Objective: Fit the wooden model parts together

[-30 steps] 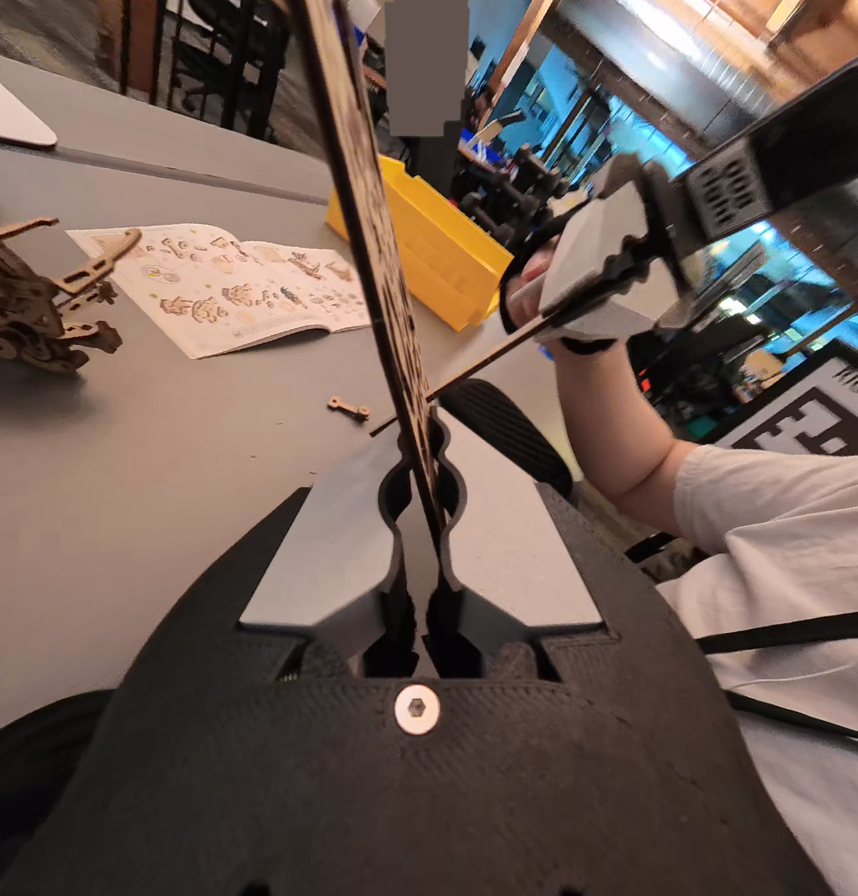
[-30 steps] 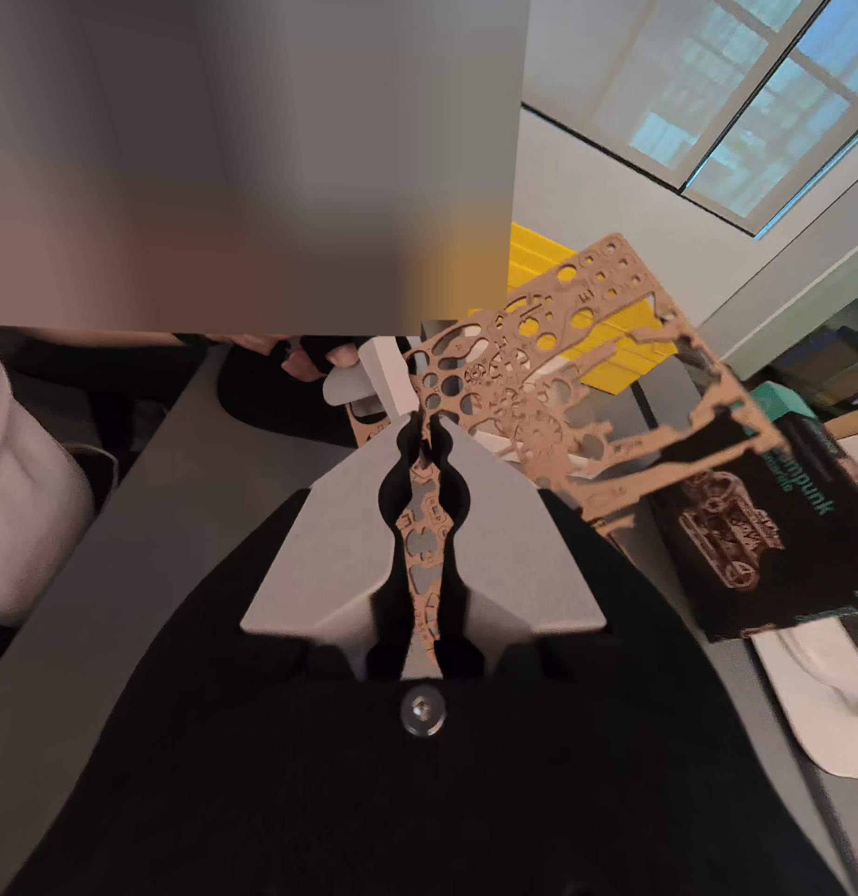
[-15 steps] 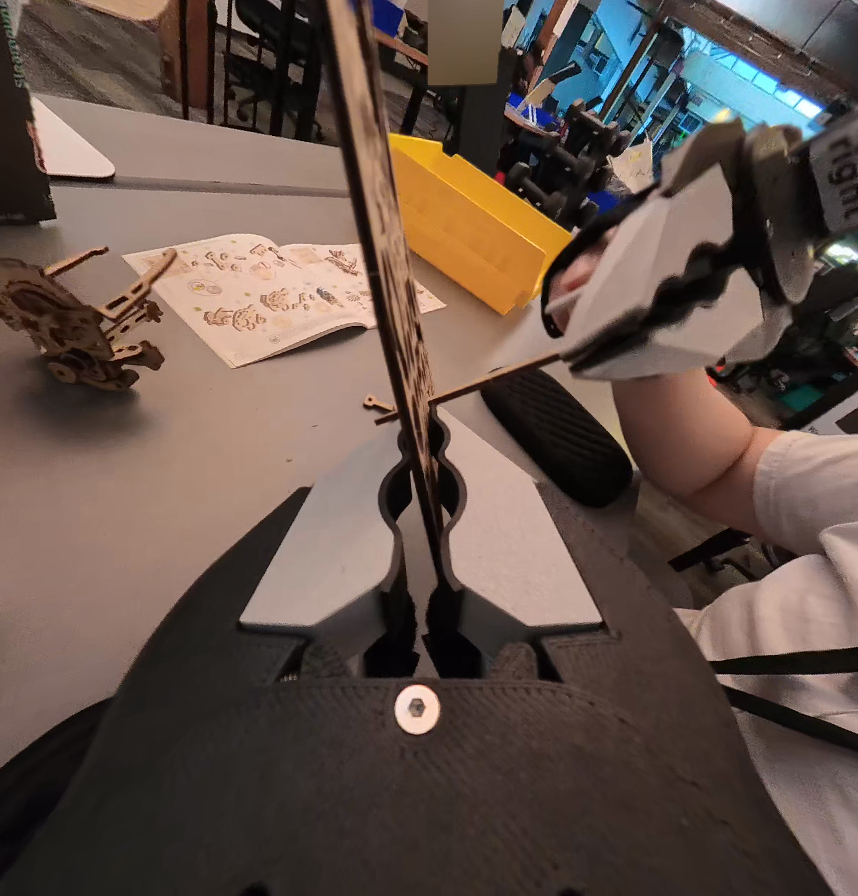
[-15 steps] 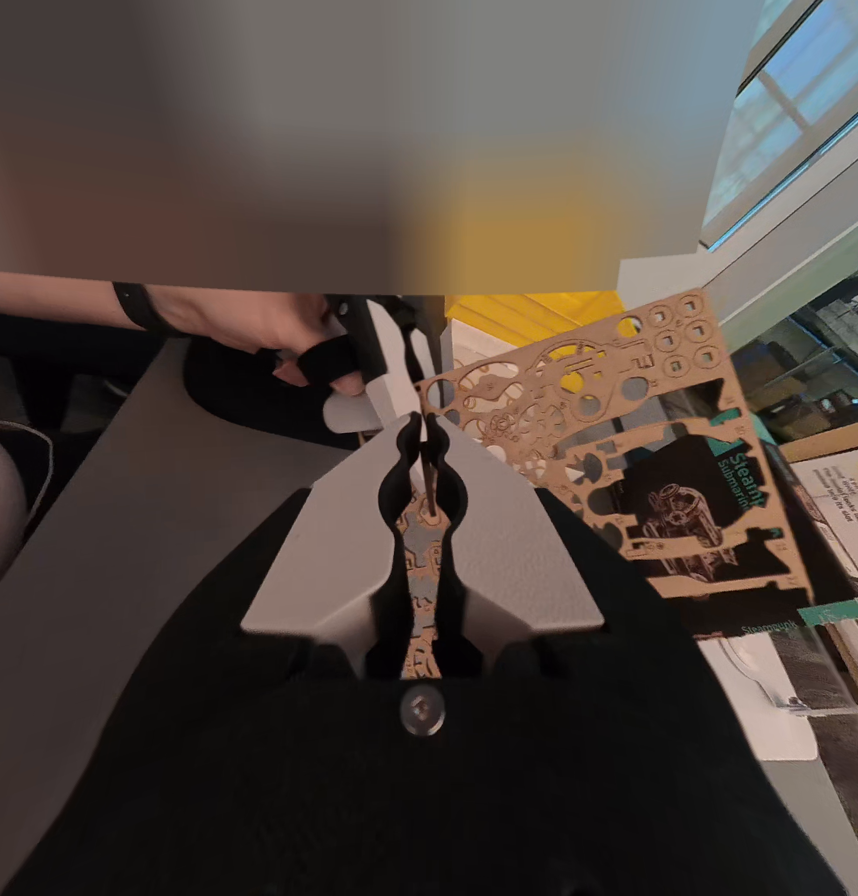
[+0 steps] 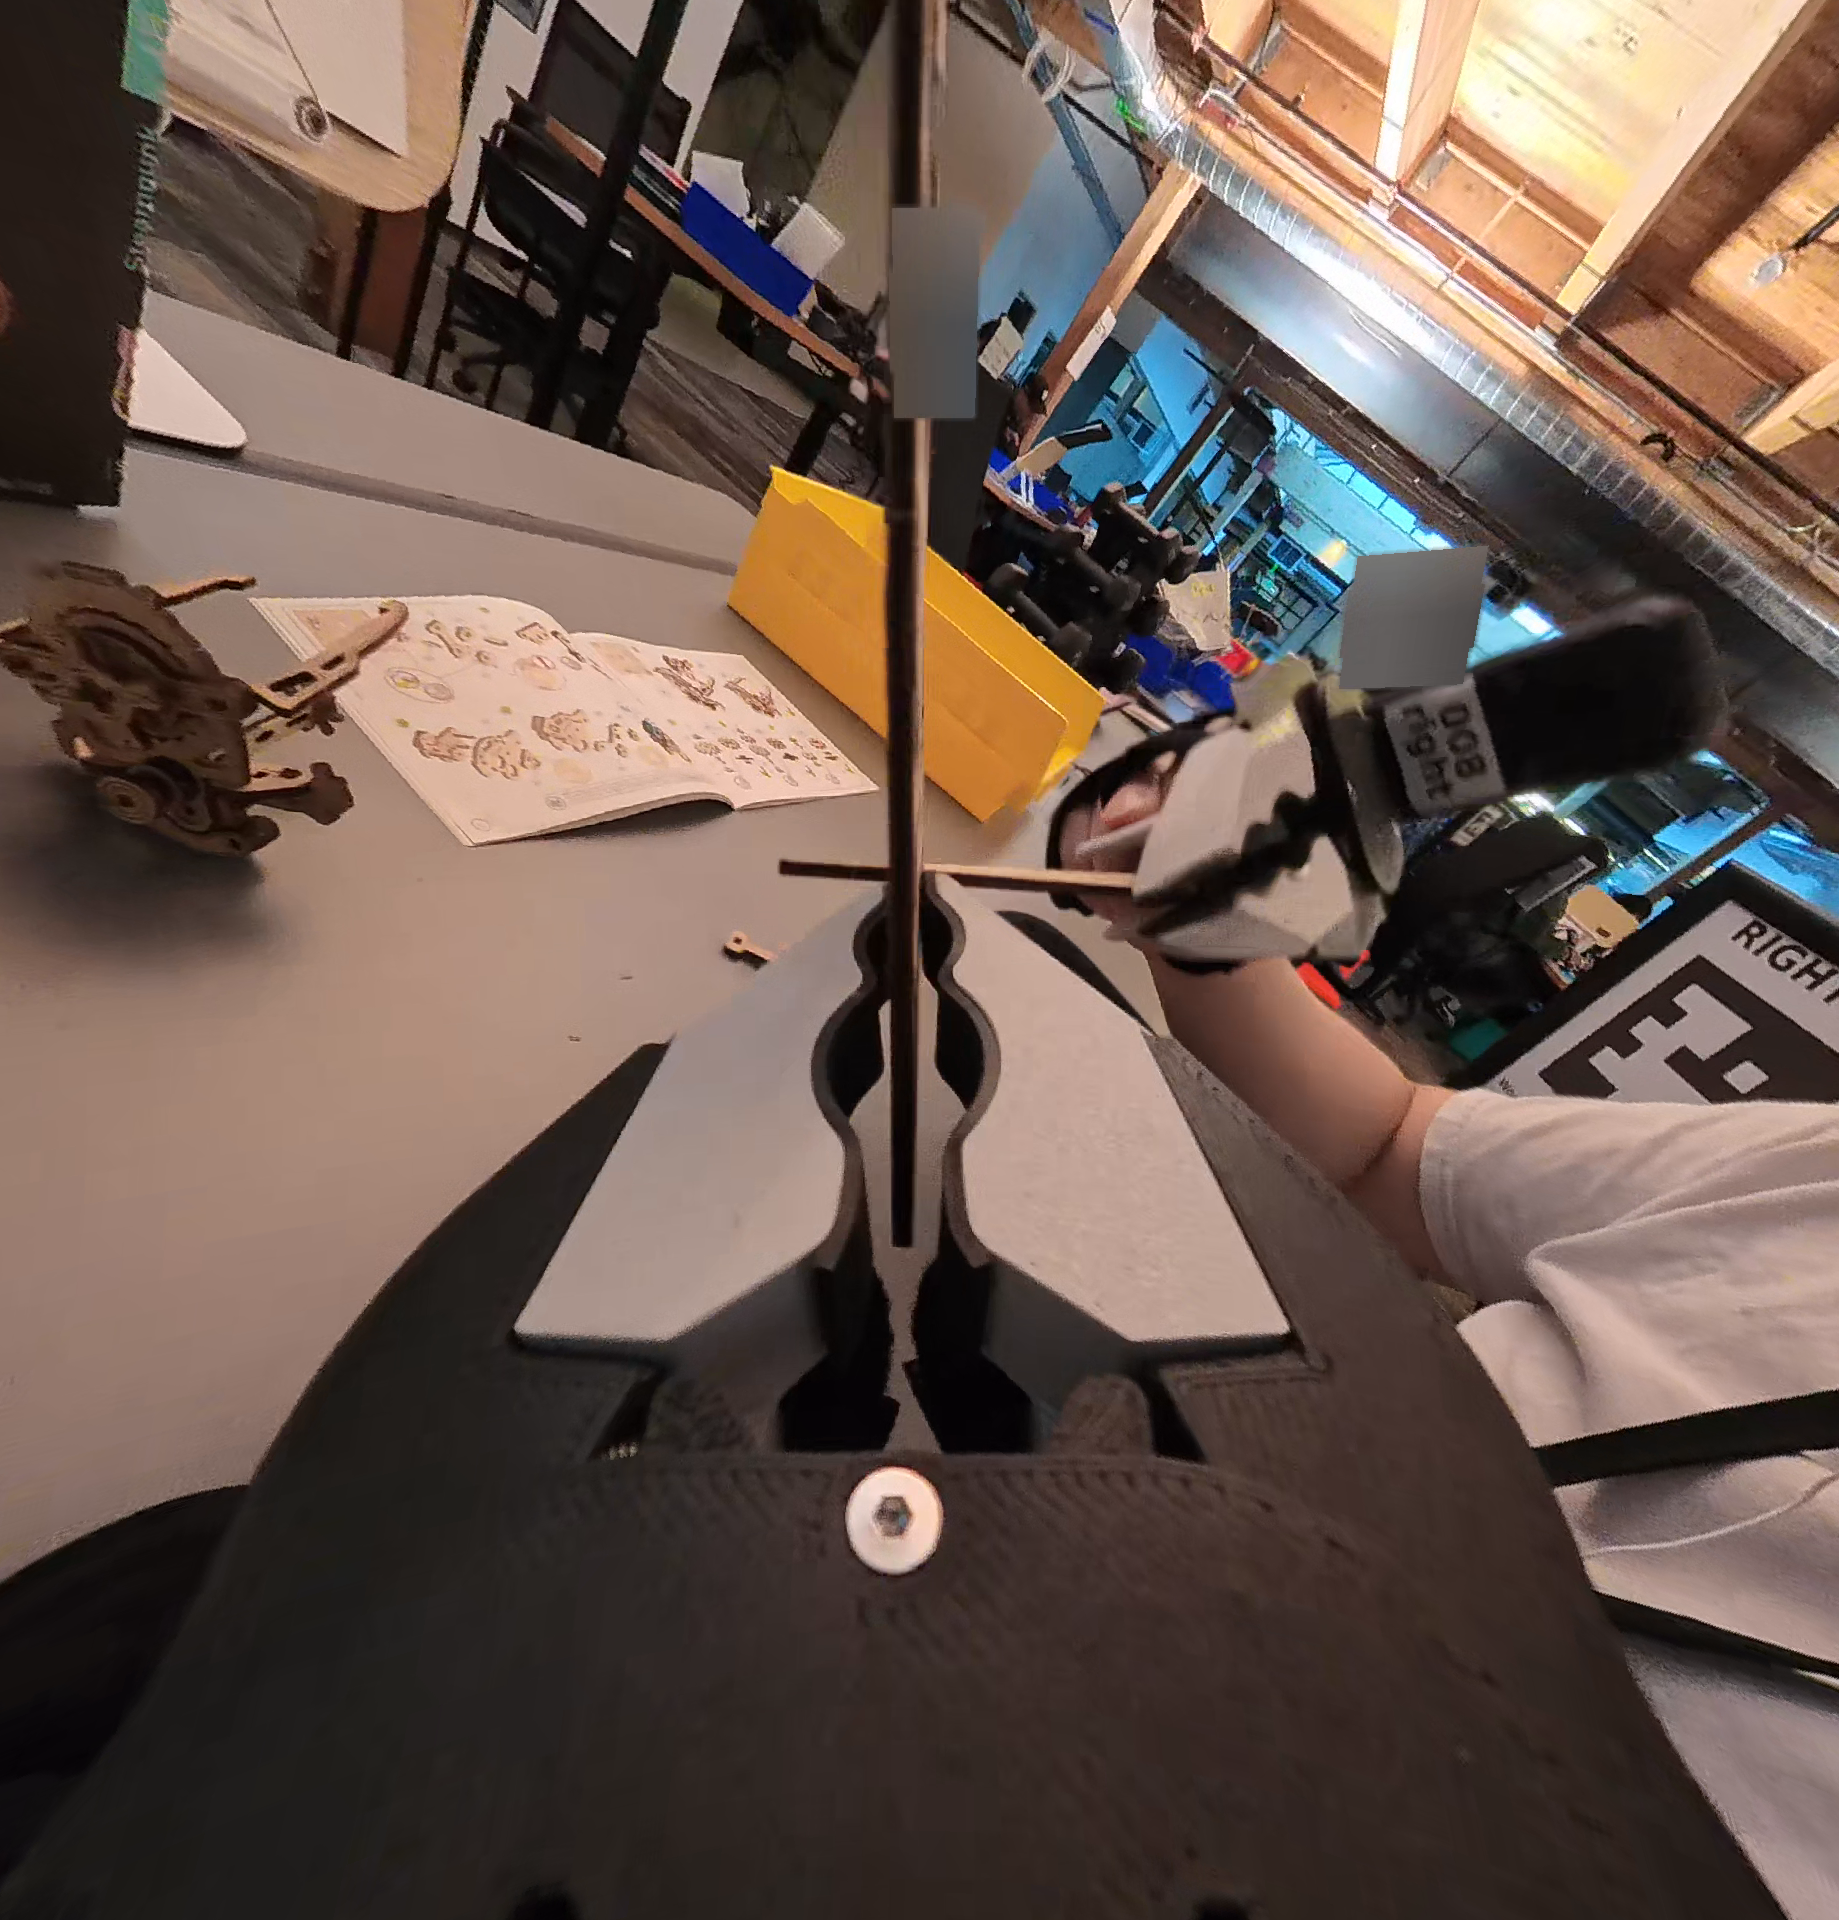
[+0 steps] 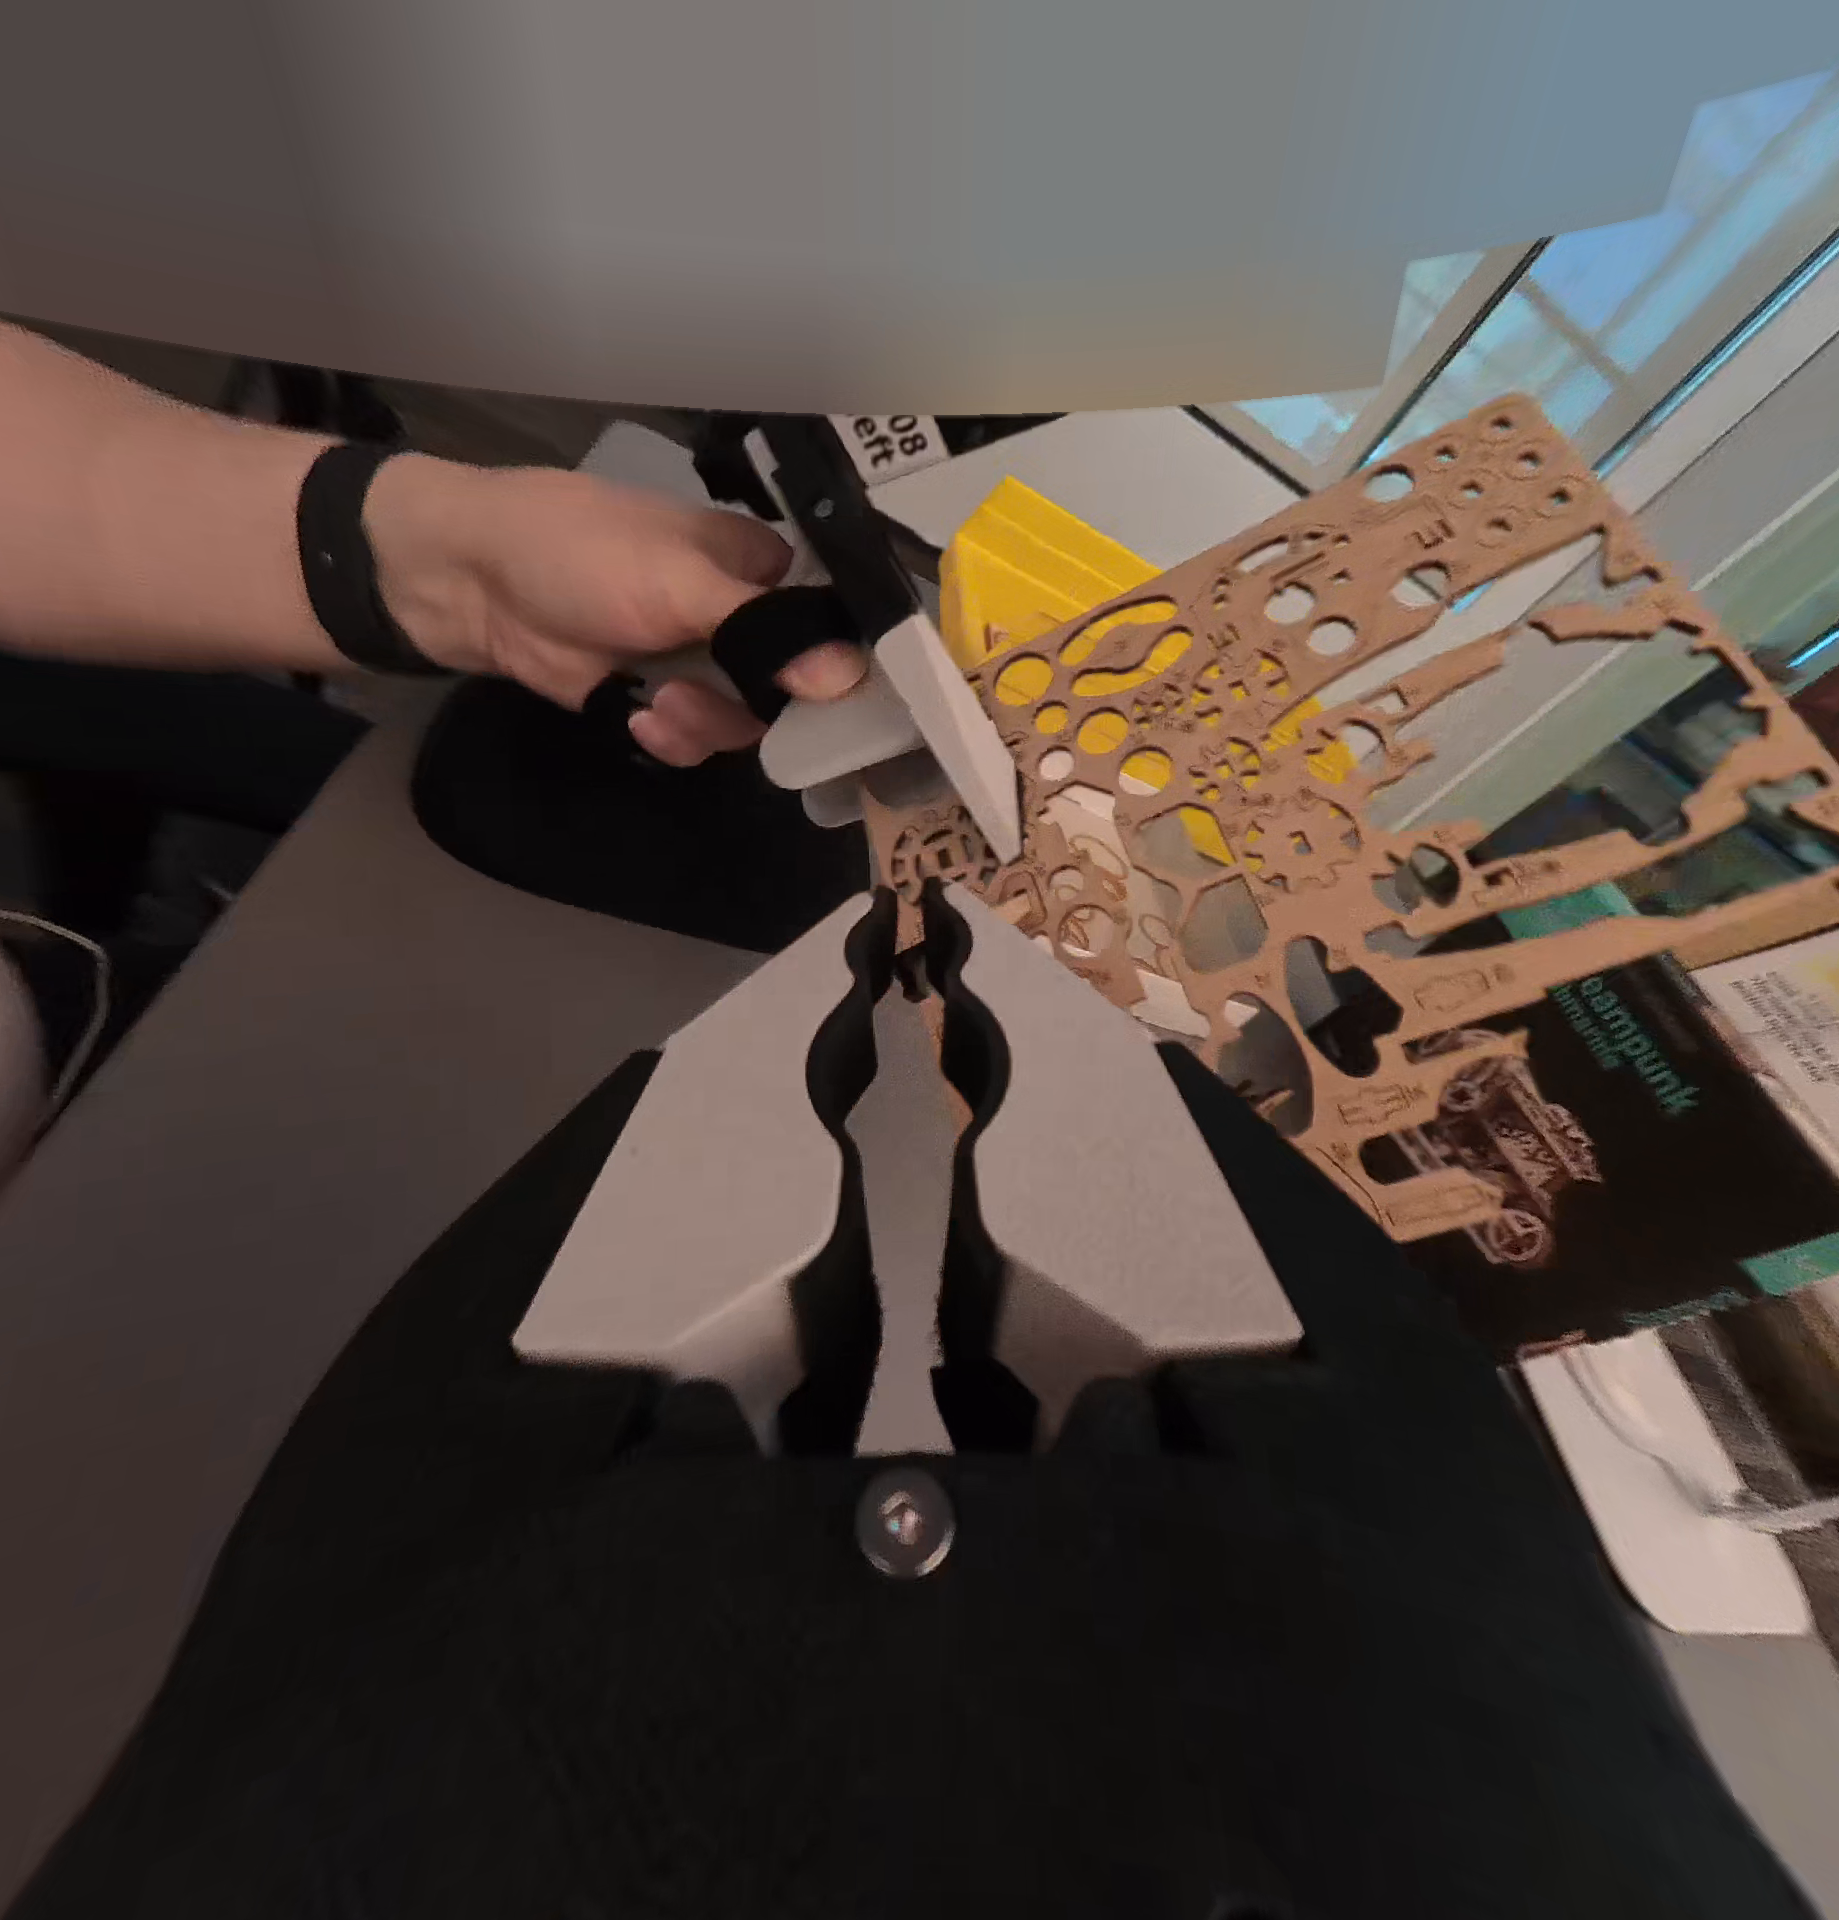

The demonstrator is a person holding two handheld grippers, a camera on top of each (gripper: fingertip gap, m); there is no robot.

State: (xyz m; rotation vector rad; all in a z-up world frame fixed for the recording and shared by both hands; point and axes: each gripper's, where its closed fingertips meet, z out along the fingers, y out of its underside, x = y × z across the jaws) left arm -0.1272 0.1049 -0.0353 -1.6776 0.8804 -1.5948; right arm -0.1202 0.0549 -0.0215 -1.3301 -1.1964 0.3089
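My left gripper (image 5: 907, 904) is shut on a thin laser-cut wooden sheet (image 5: 907, 623), which stands edge-on above the grey table (image 5: 271, 1091). My right gripper (image 5: 1141, 885) is shut on the end of a thin wooden strip (image 5: 1029, 878) that lies level and crosses the sheet just above my left fingertips. In the right wrist view the sheet (image 6: 1310, 790) shows face-on, full of cut-outs, with the left gripper (image 6: 936, 821) clamped on its lower left corner. My right gripper (image 6: 910, 909) meets that corner, with a sliver of wood at its tips.
A partly built wooden model (image 5: 156, 717) stands at the left beside an open instruction booklet (image 5: 562, 717). A yellow bin (image 5: 894, 665) sits behind. A small loose wooden piece (image 5: 749, 948) lies on the table. A dark kit box (image 6: 1569, 1143) lies under the sheet. A black padded object (image 6: 582, 810) sits at the table edge. My right fingertips sit around 6 centimetres from my left ones. The partly built wooden model (image 5: 156, 717) is about 20 centimetres from my left fingertips.
The sheet has swung upright in the left view. The right gripper has dropped and levelled, so the strip now lies horizontal. The strip has slid from deep in the right jaws to their tips.
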